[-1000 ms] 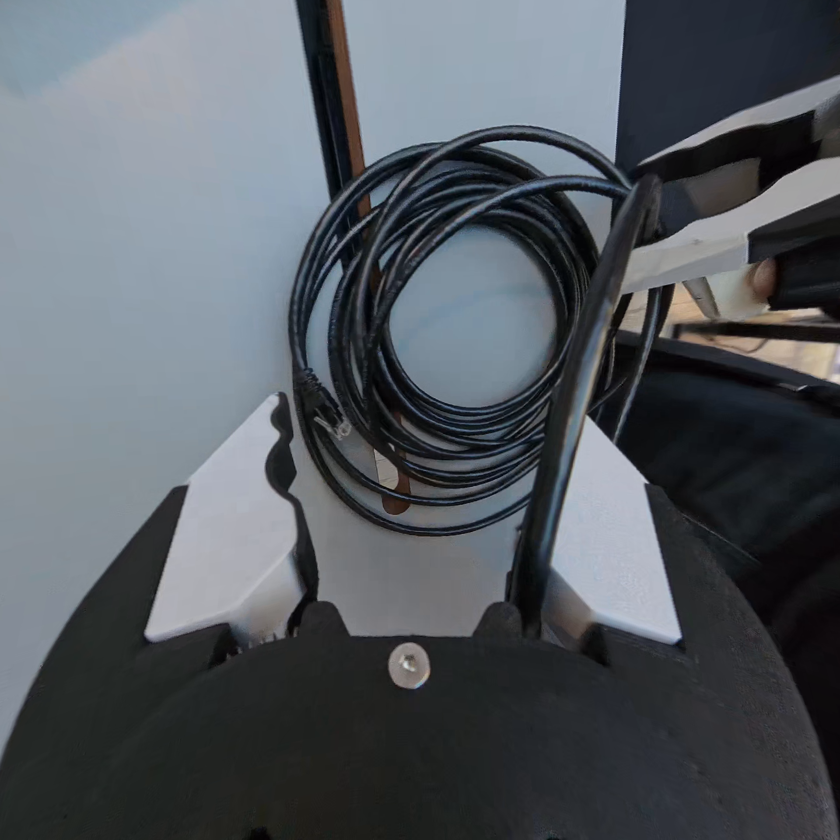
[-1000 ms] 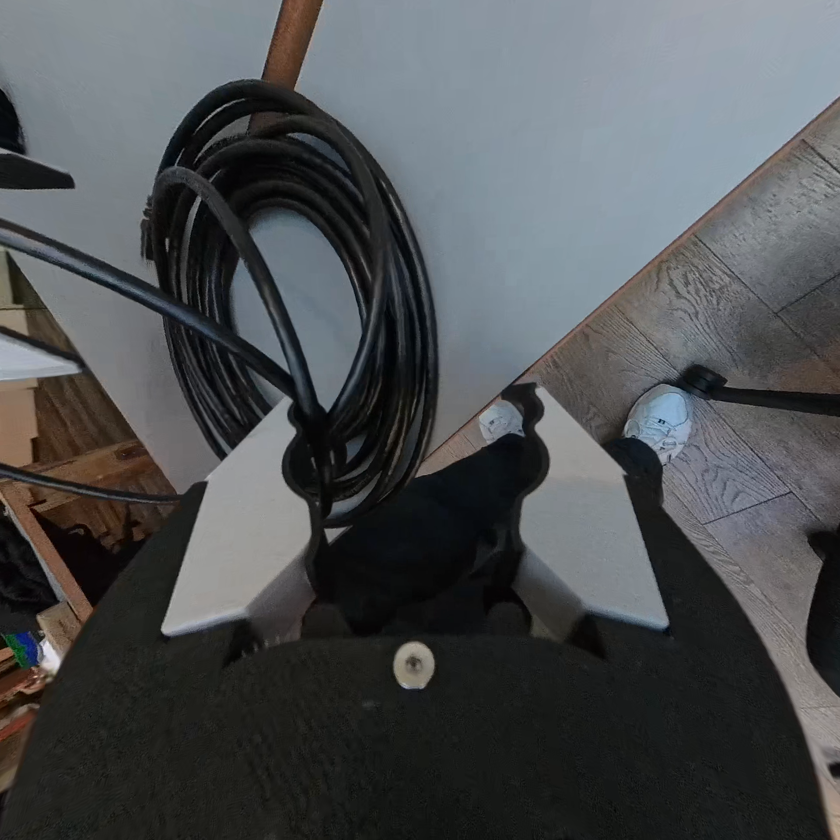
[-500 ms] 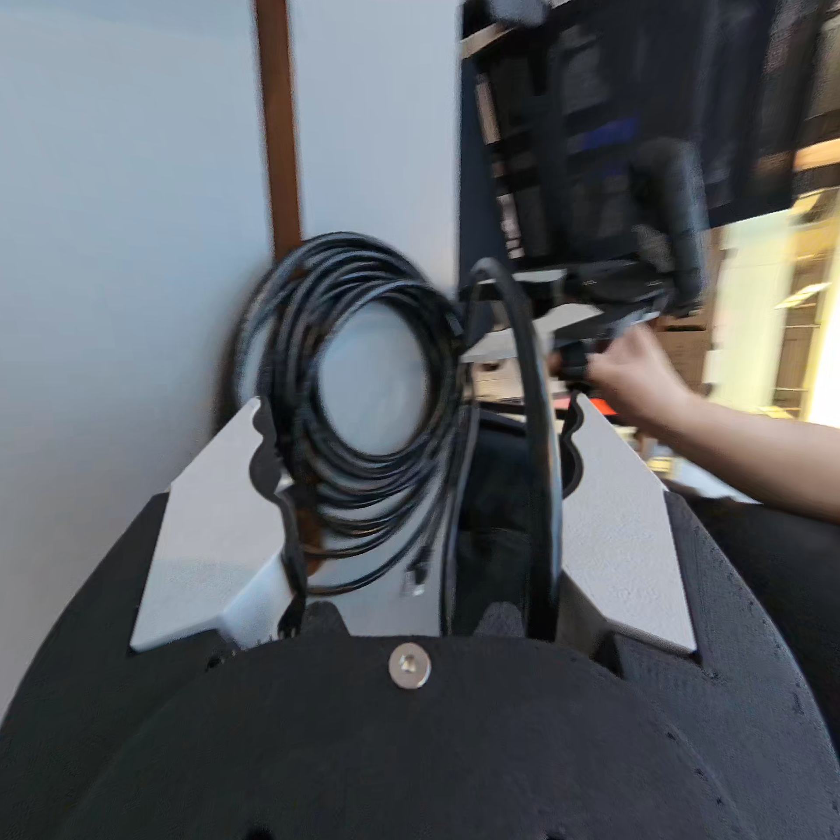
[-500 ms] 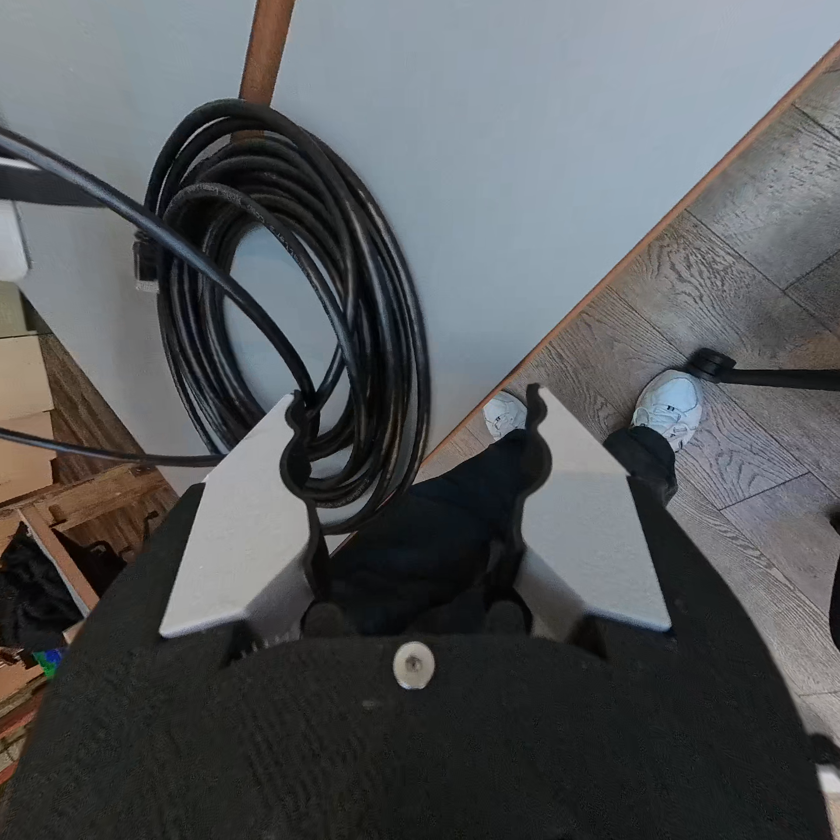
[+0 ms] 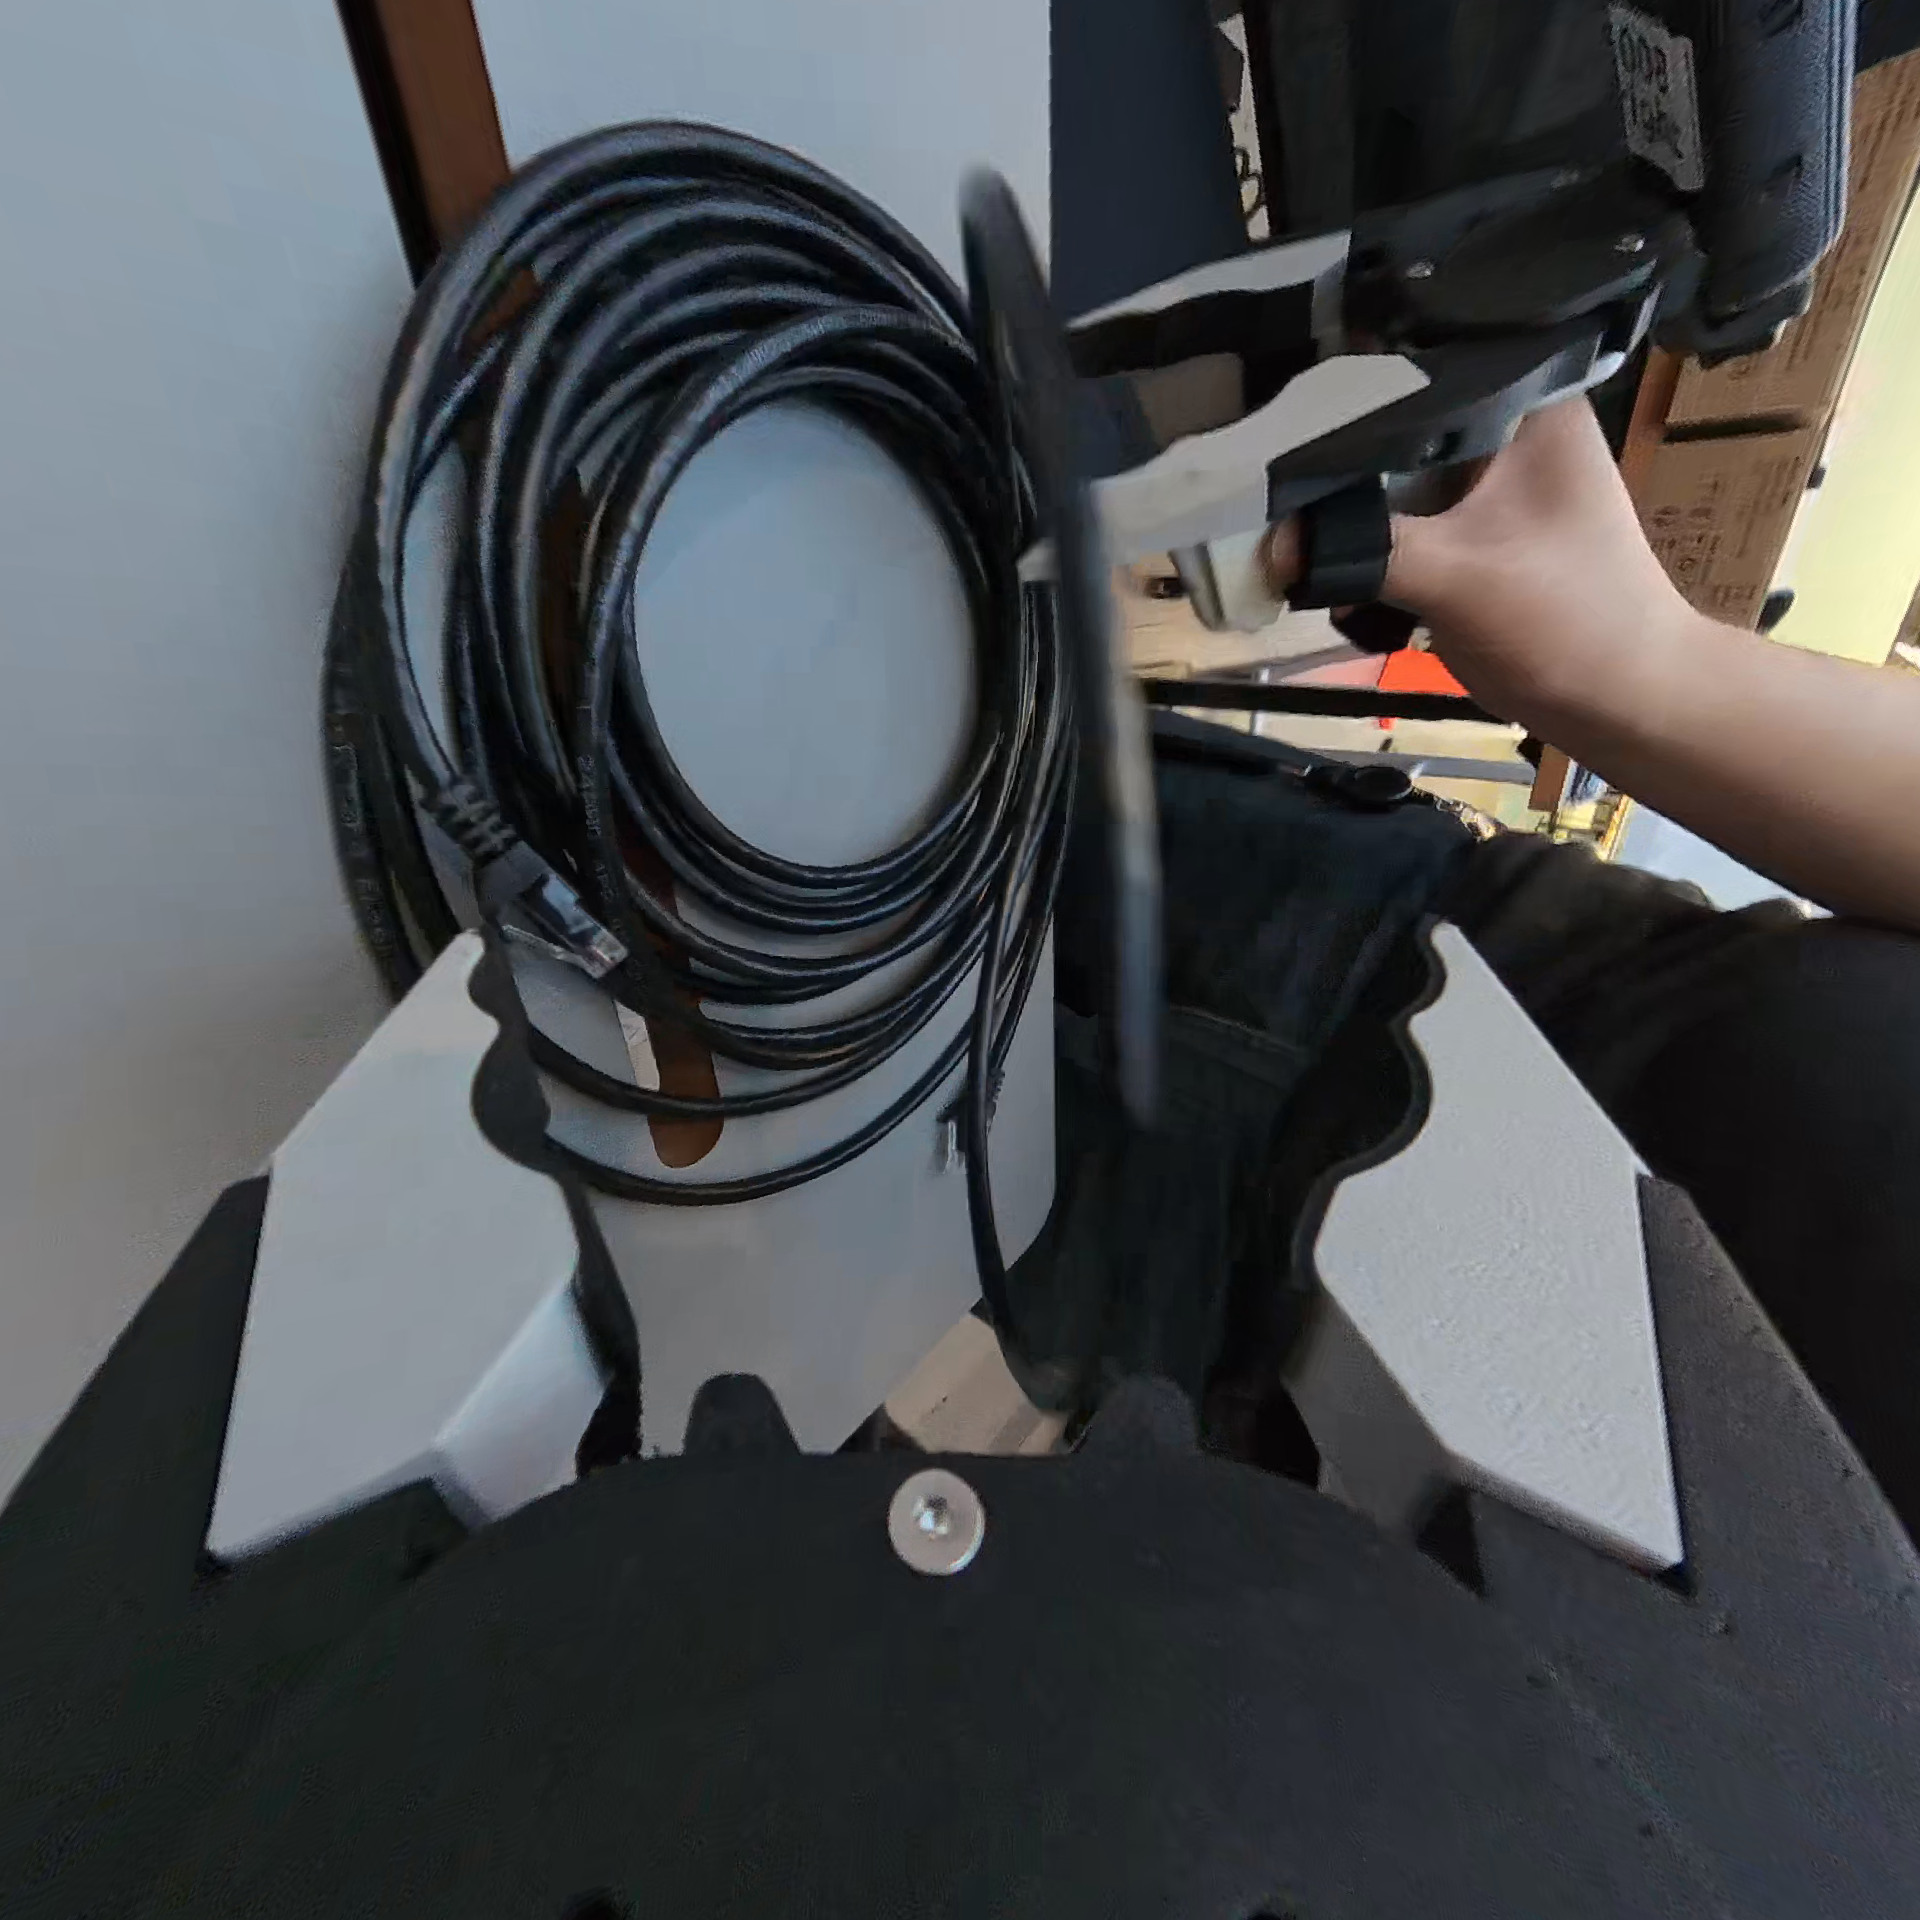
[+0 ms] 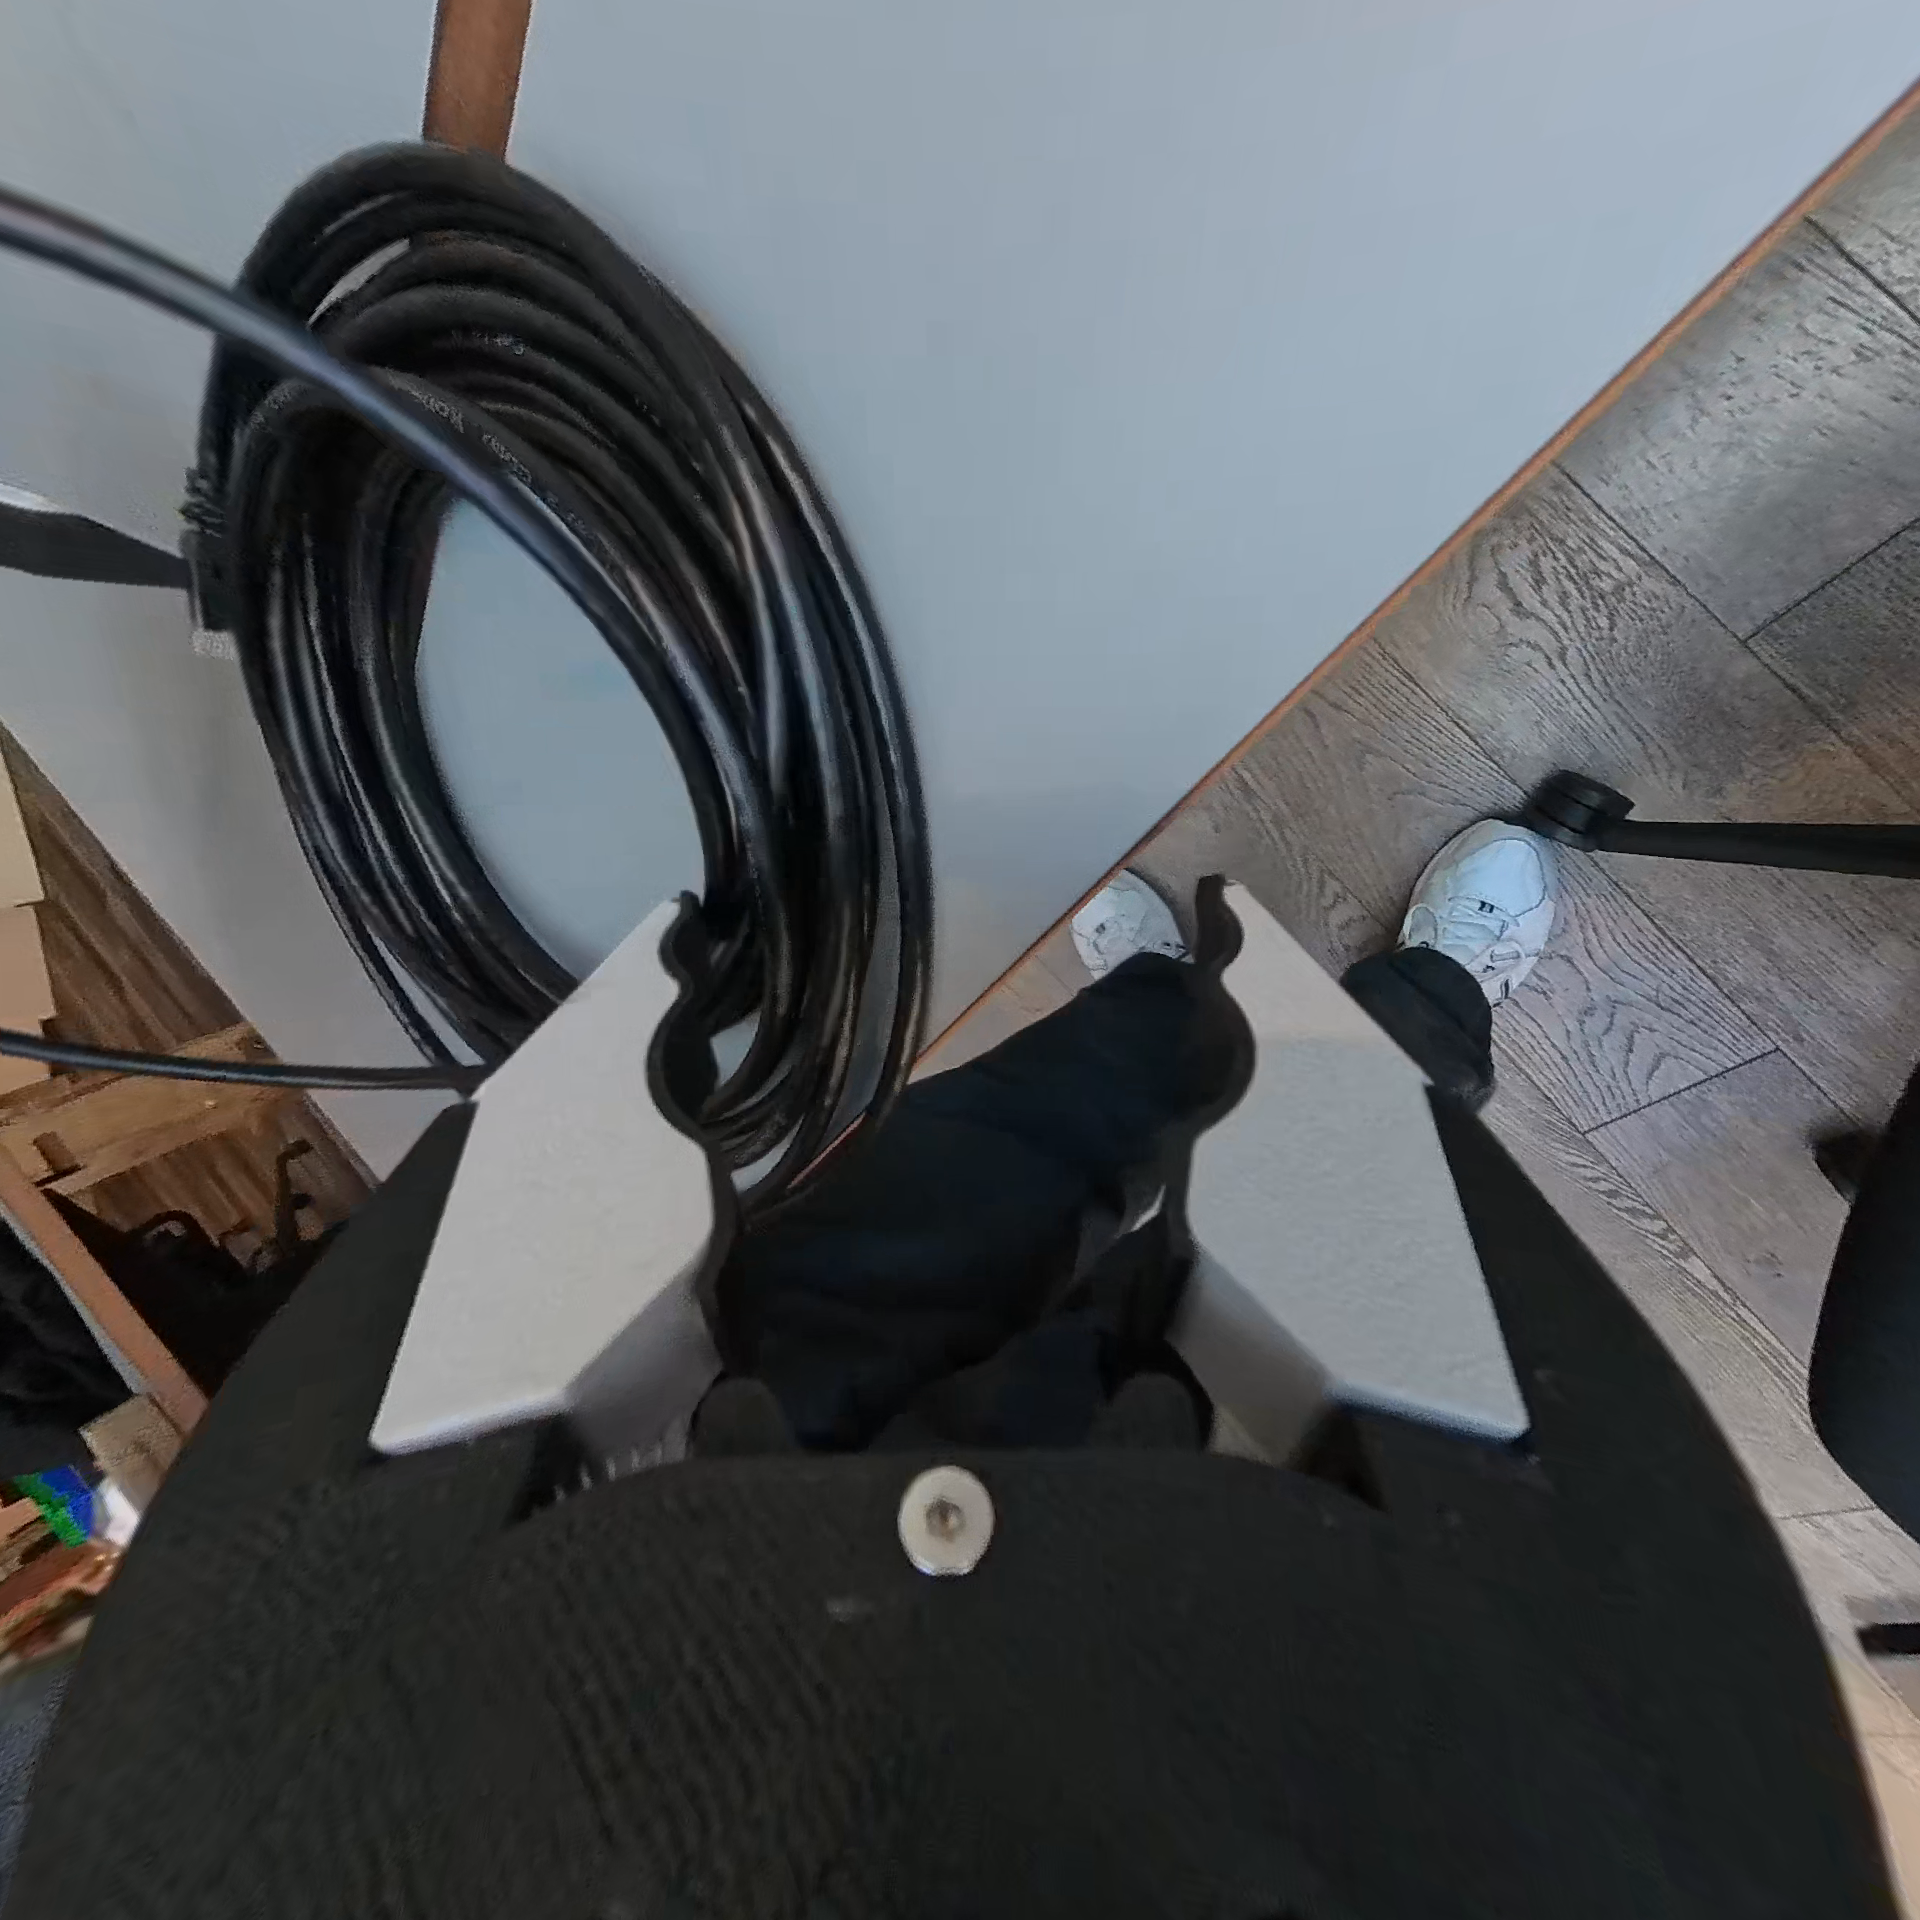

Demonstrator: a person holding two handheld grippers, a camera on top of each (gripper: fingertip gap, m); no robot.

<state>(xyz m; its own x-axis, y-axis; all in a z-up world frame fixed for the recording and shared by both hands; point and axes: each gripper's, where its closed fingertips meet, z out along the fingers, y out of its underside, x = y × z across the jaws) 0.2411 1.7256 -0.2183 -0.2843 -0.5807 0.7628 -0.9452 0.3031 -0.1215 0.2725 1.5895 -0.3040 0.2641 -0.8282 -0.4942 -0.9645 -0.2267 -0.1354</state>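
- Coiled black network cable [image 5: 665, 582] fills the upper centre of the left wrist view, over a pale tabletop [image 5: 156, 520]; left gripper [image 5: 961, 977] fingers spread, one strand between them. Right gripper [image 5: 1174, 416] sits upper right.
- Right wrist view: cable coil [image 6: 582, 665] upper left; right gripper [image 6: 951, 935] fingers spread, gripping nothing.

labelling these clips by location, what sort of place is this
Probably an office or workshop room, seen low by a pale wall. Signs: a wood-look plank floor, the wheeled leg of a chair, and cardboard boxes stacked behind. A coiled black network cable hangs against the wall.
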